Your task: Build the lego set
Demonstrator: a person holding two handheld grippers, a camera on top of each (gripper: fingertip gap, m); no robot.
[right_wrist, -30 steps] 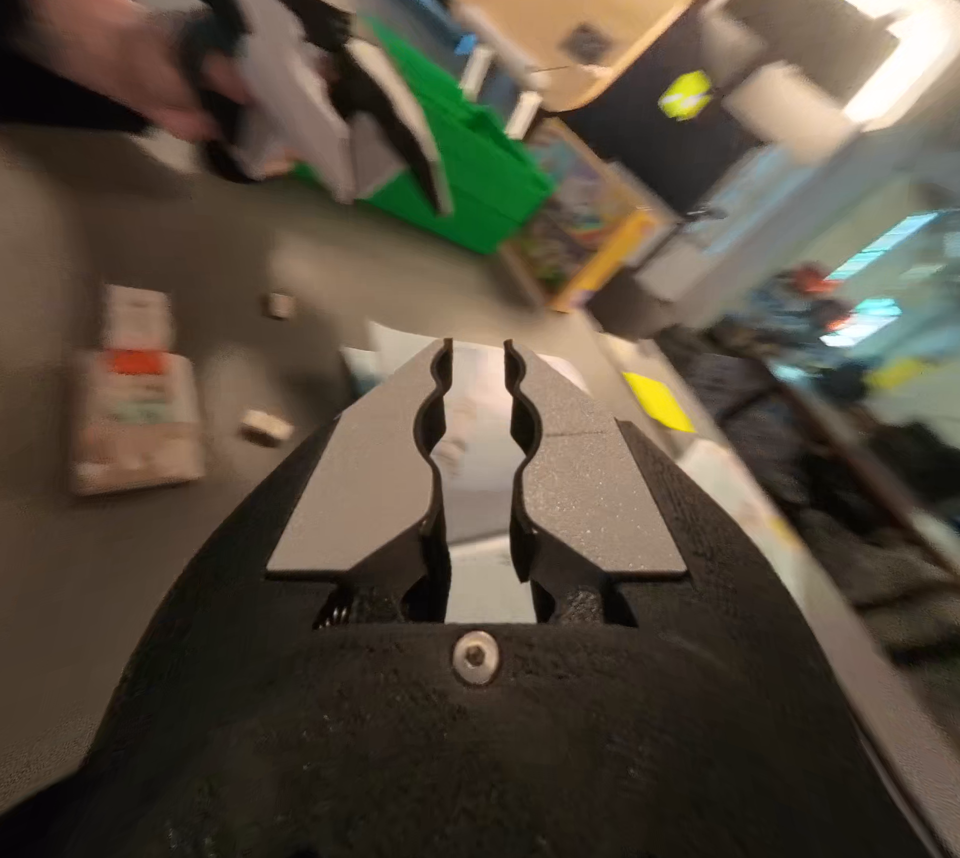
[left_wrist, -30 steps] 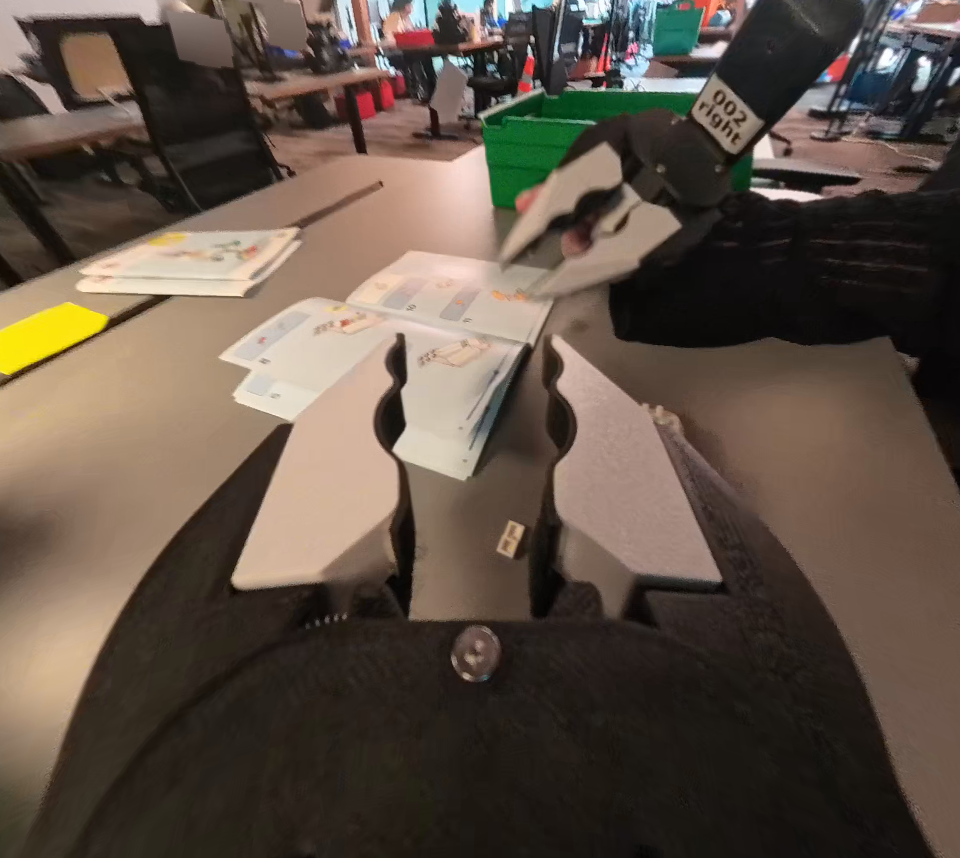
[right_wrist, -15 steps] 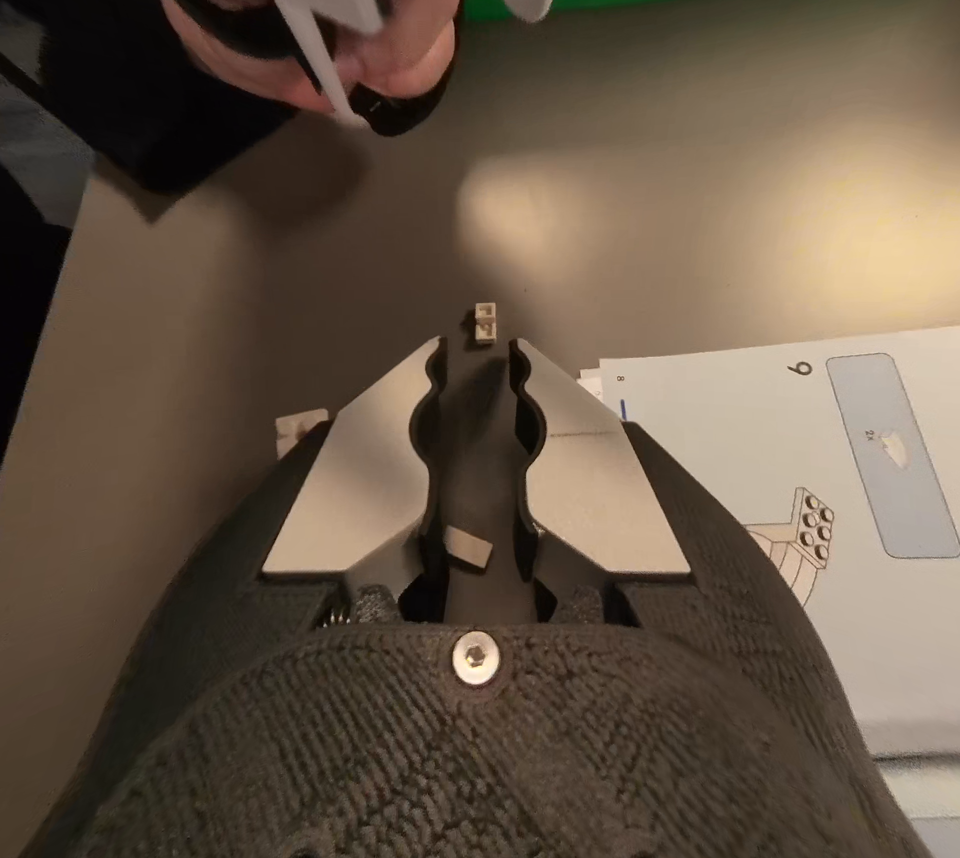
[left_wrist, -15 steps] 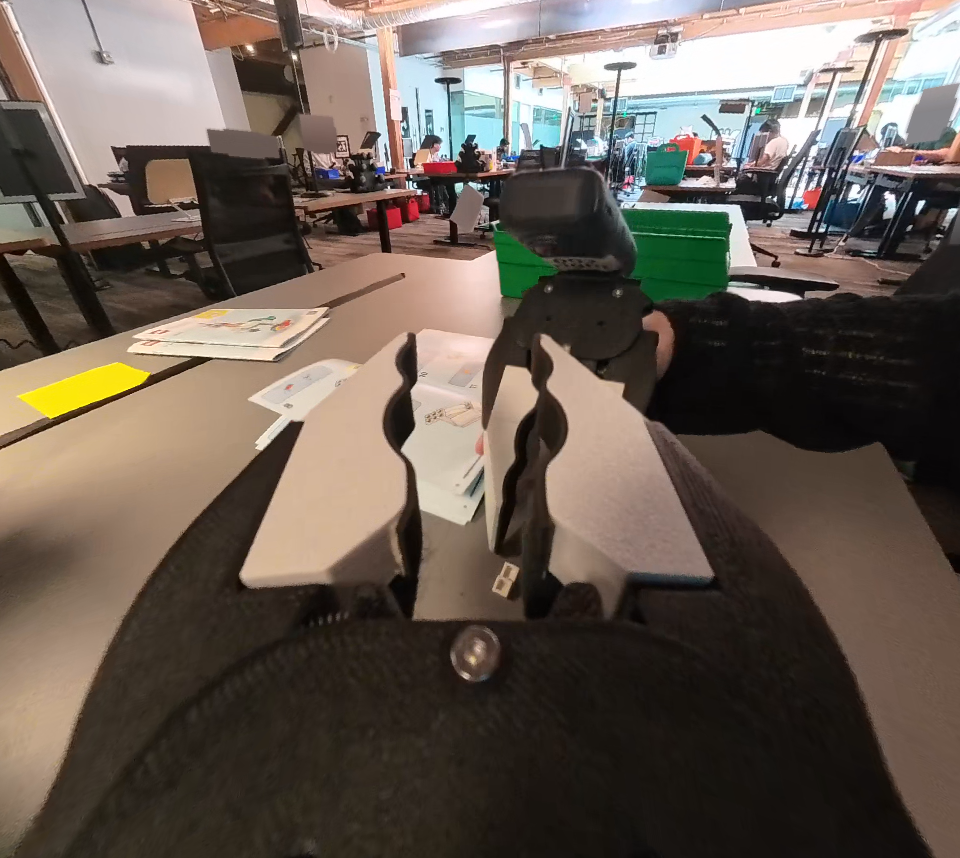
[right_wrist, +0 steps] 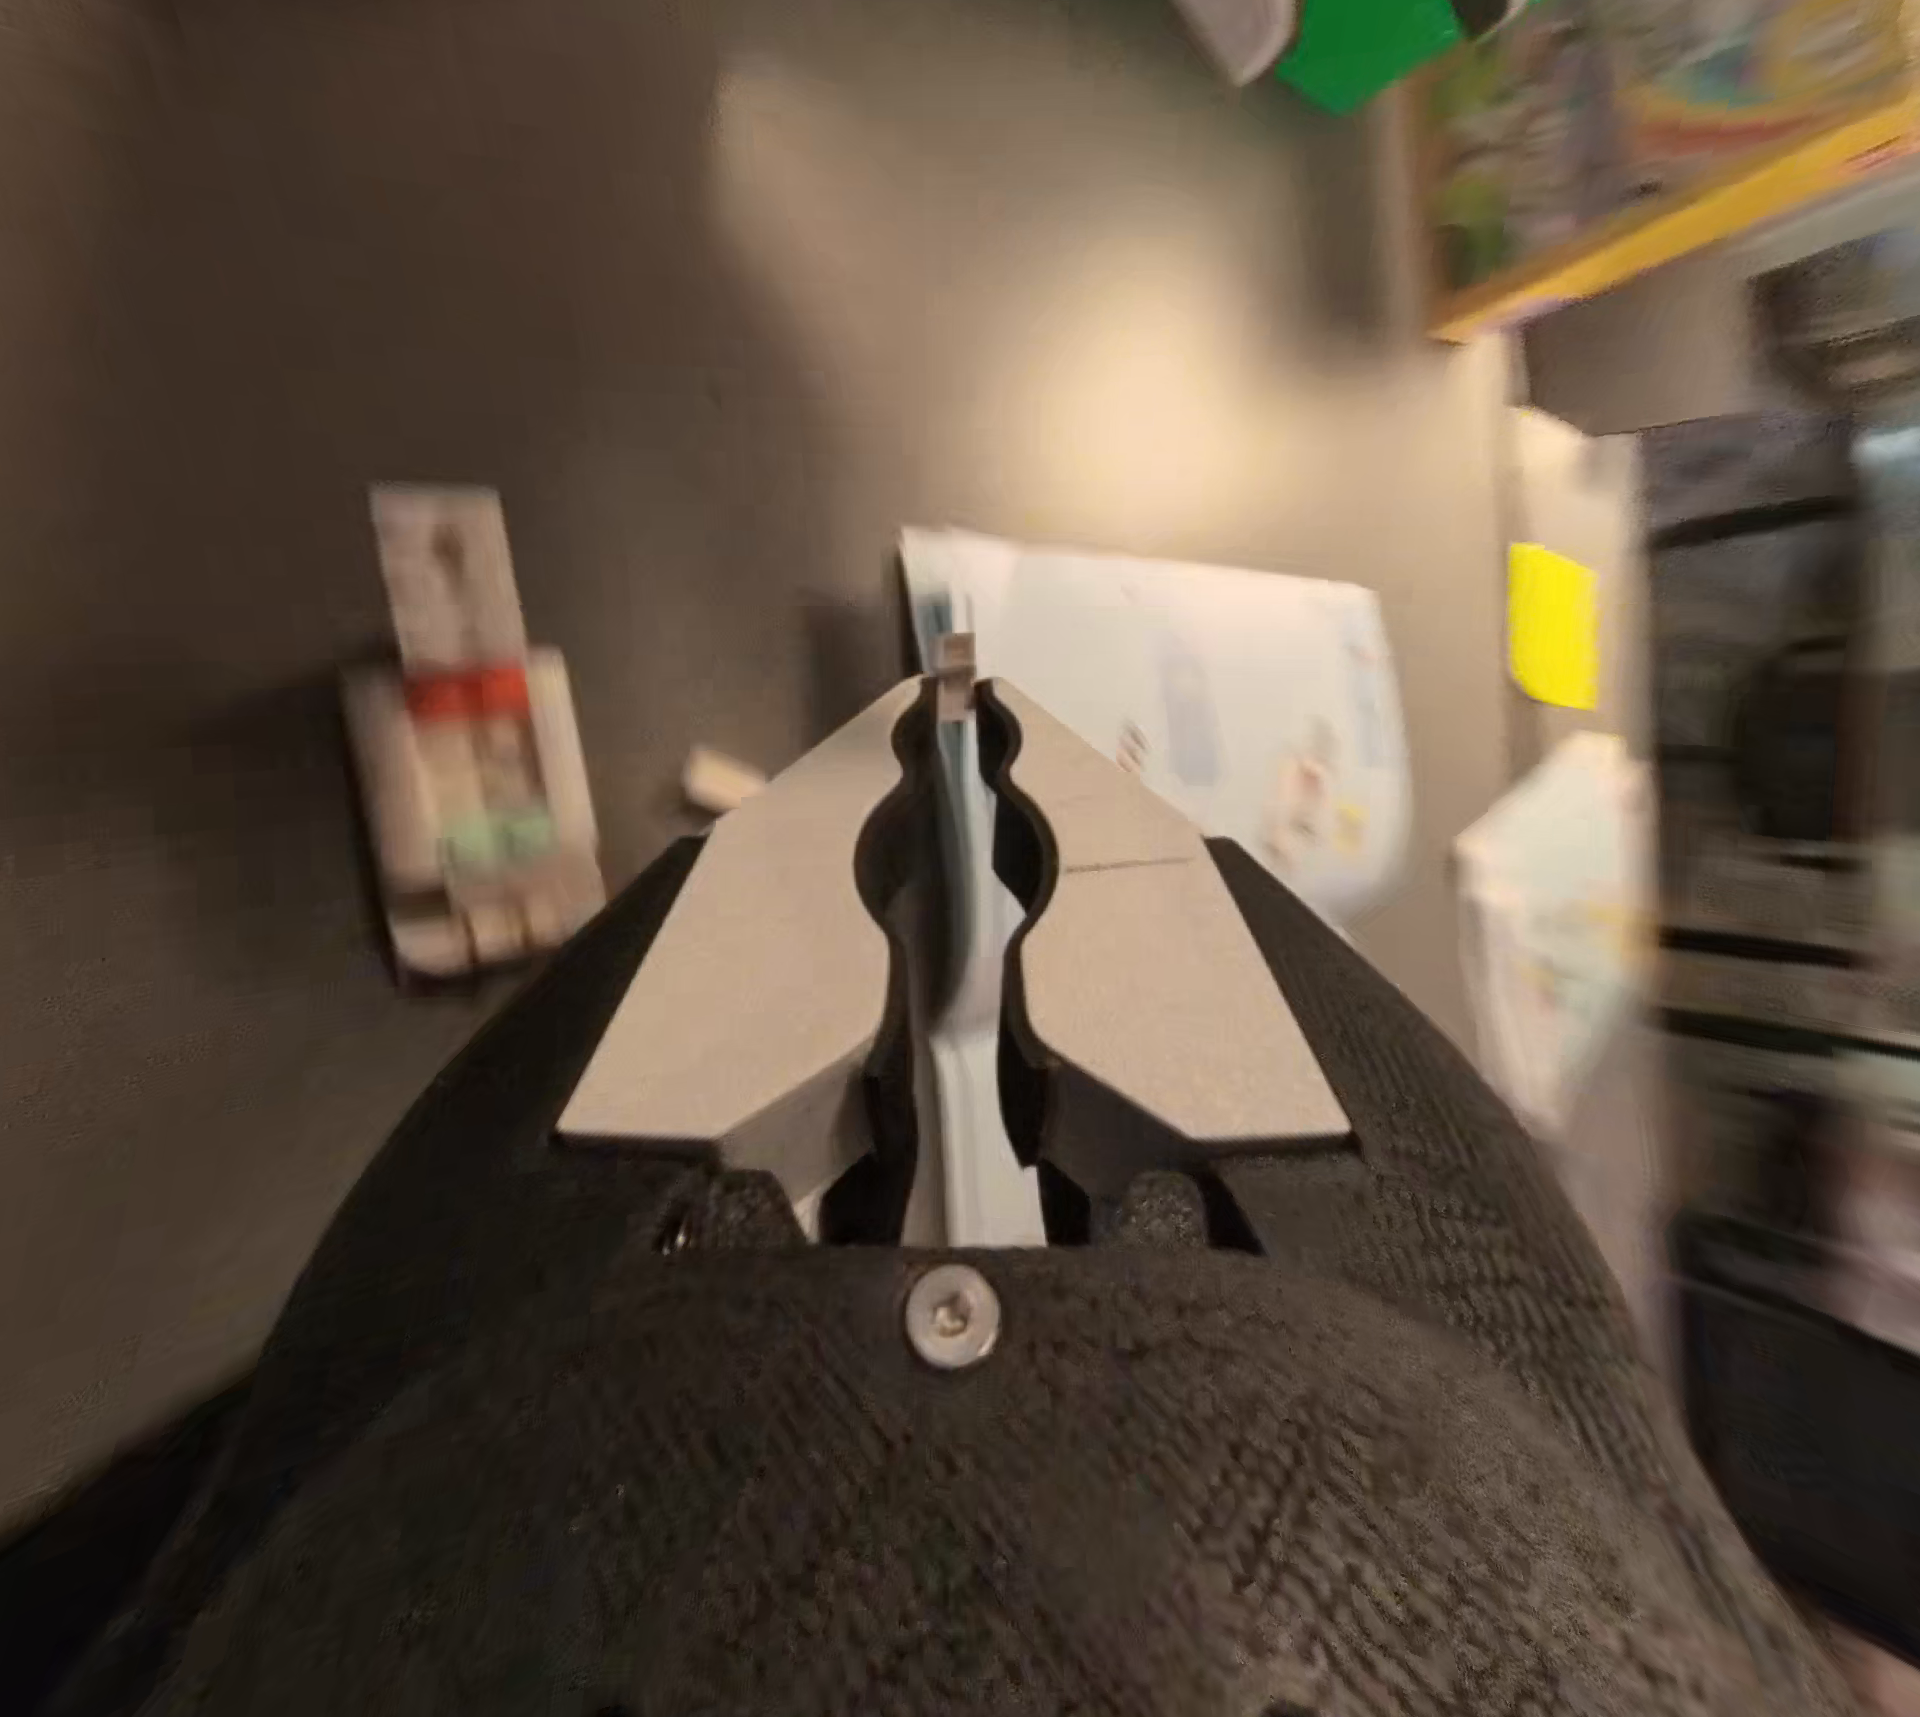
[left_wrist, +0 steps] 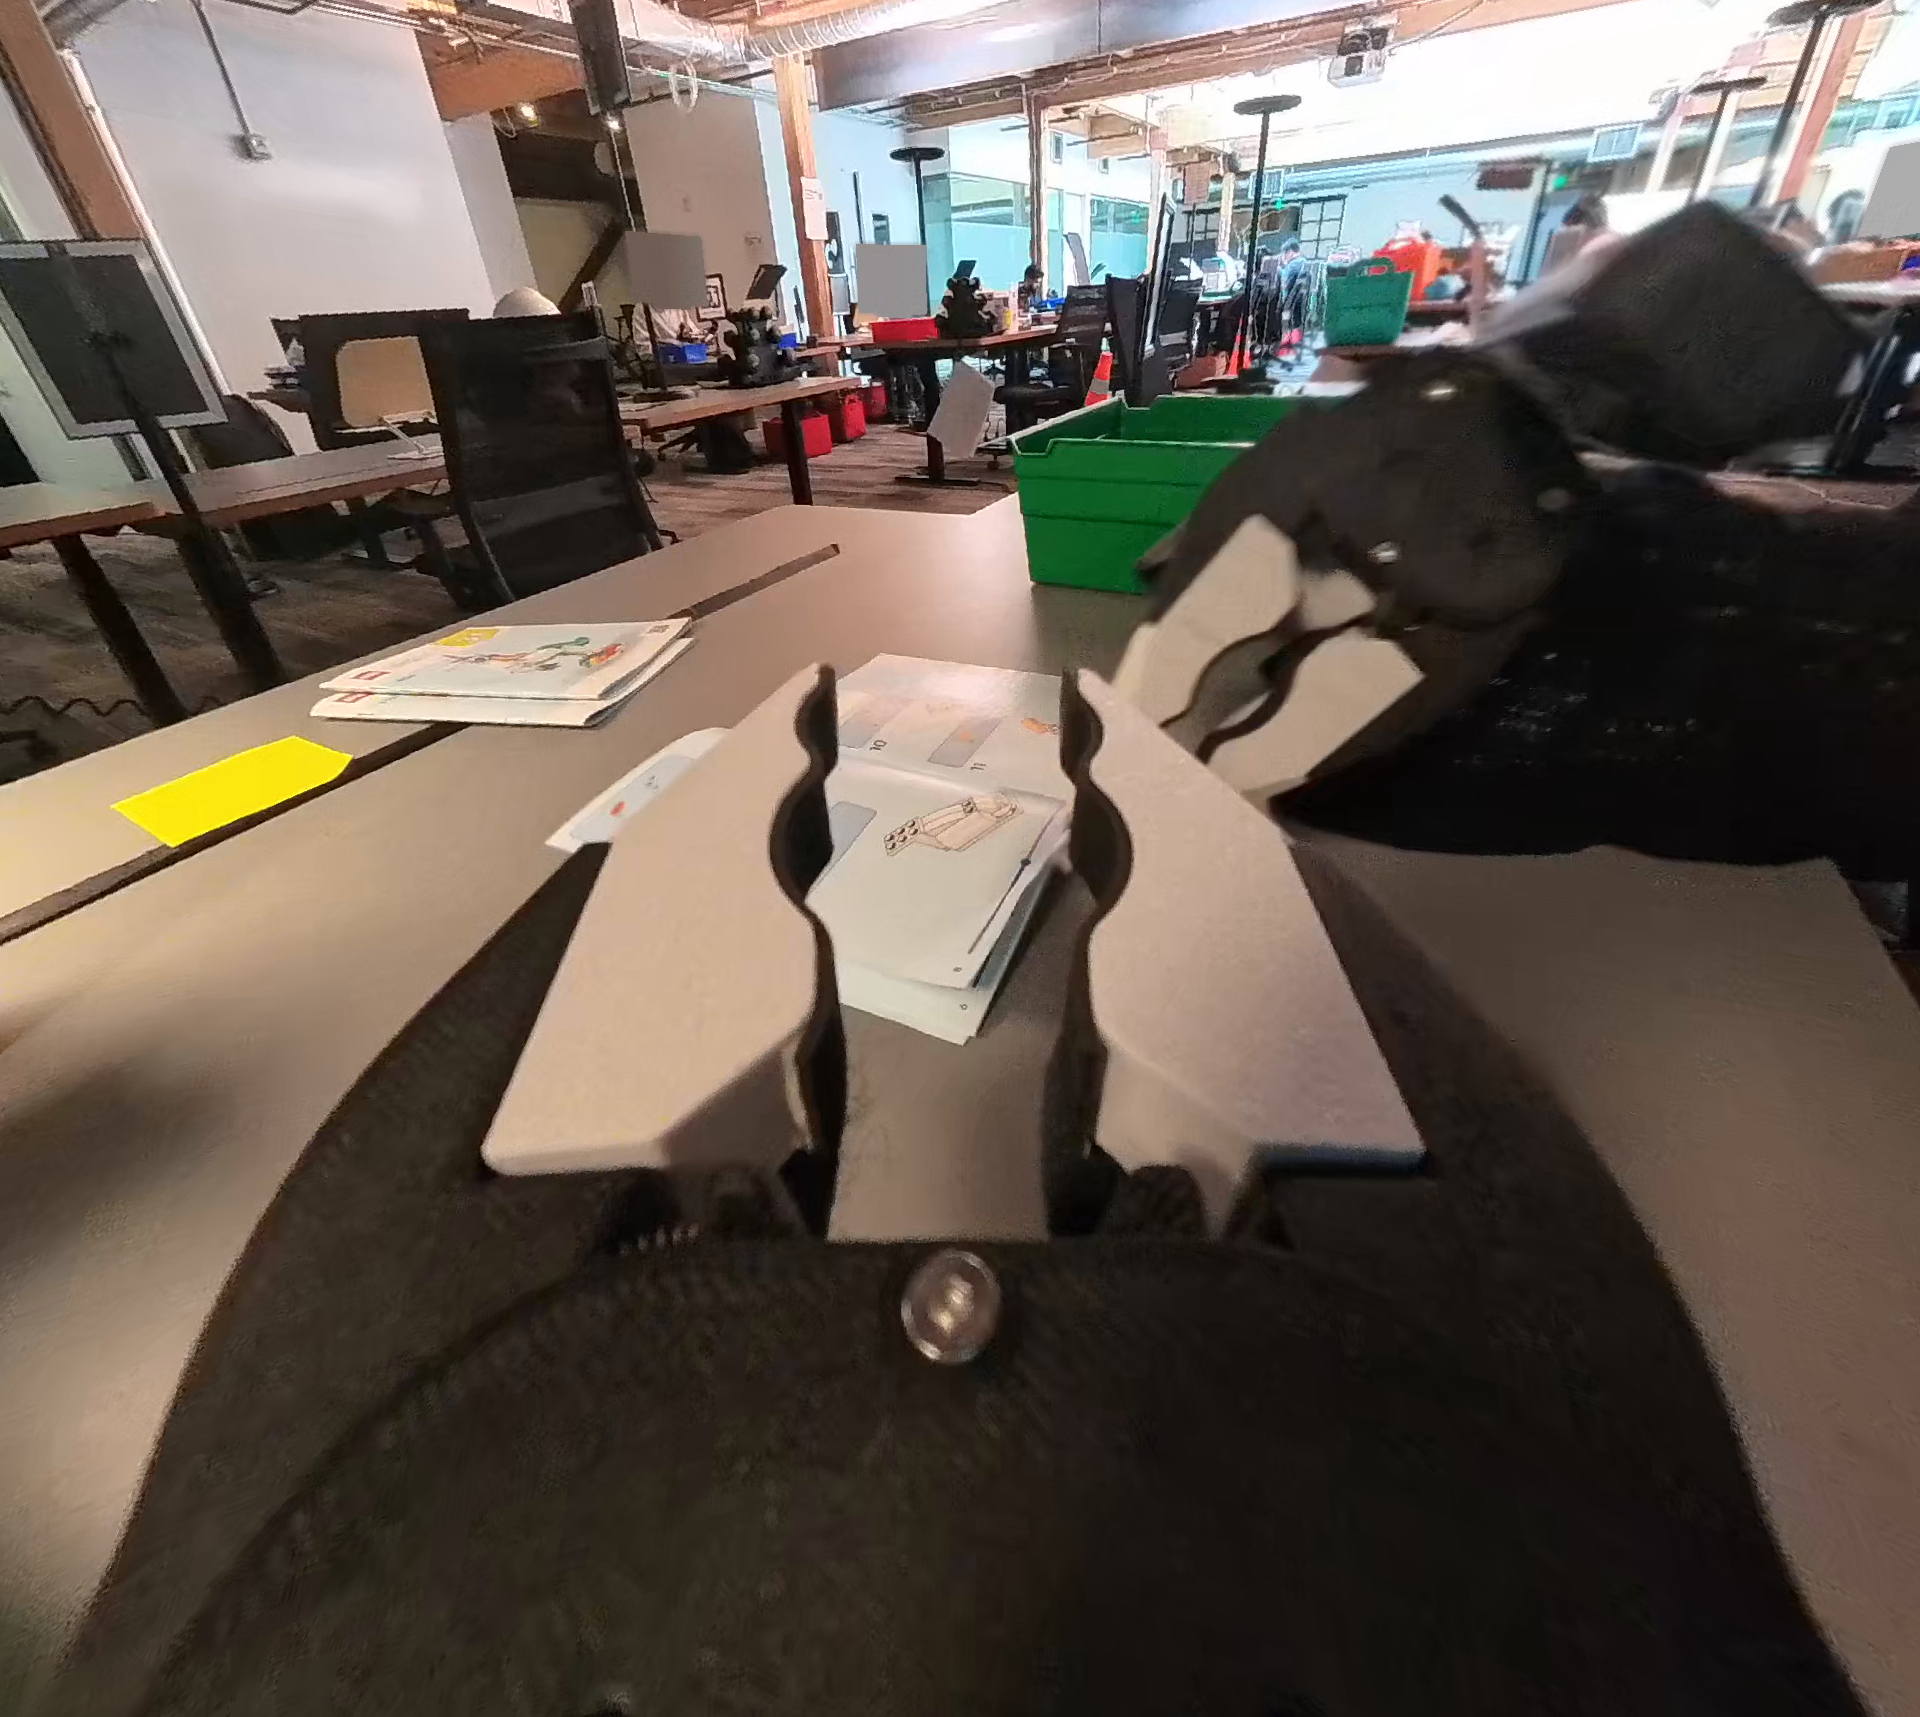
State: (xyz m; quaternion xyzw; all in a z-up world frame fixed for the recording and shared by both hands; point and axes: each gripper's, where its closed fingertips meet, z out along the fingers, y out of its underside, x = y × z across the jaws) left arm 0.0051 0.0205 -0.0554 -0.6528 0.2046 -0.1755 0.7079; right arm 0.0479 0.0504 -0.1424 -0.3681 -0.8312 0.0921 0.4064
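Note:
My right gripper (right_wrist: pixel 951 693) is shut on a small white lego piece (right_wrist: pixel 956 665) that sticks out at its tips, held above the grey table (right_wrist: pixel 520 233). This view is blurred. A part-built white lego assembly (right_wrist: pixel 468 794) with red and green parts lies to its left, with a loose white piece (right_wrist: pixel 717 779) beside it. The open instruction booklet (right_wrist: pixel 1174 711) lies ahead. My left gripper (left_wrist: pixel 948 701) is open and empty, low over the table (left_wrist: pixel 312 940), in front of the booklet (left_wrist: pixel 935 836). The right gripper (left_wrist: pixel 1195 727) shows to its right.
A green bin (left_wrist: pixel 1101 504) stands at the table's far side, also seen in the right wrist view (right_wrist: pixel 1351 5). Closed booklets (left_wrist: pixel 509 670) and a yellow note (left_wrist: pixel 234 789) lie to the left. A colourful lego box (right_wrist: pixel 1662 109) stands beside the bin. My right fingertips sit around 10 cm from my left ones.
The right gripper came down over the small white piece by the left gripper, closed on it and lifted it away to the right. The piece no longer lies between the left fingers.

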